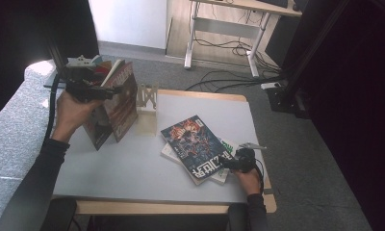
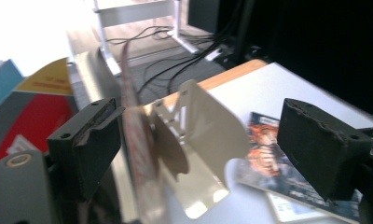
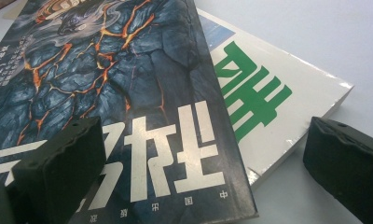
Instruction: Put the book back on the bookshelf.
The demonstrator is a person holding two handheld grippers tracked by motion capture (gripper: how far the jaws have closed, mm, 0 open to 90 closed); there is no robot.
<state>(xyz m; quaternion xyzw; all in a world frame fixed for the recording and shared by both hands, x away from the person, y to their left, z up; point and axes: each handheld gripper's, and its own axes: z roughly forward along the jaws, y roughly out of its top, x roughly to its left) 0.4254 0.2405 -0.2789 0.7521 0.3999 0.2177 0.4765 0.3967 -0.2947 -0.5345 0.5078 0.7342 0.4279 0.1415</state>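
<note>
Pale table [image 1: 133,168] on grey carpet [image 1: 296,159] (cables behind); left gripper [image 1: 114,91] and right gripper [image 1: 225,165] both wide, empty.

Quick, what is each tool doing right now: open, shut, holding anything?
Left tool: open, jaws wide apart beside the standing books and the bookend, gripping nothing.
Right tool: open, jaws either side of the dark book's corner, not pressing it.

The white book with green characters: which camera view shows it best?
The right gripper view: the white book is close, its green print clear, under the dark book. The high view shows its edge; the left gripper view a blurred corner.
</note>
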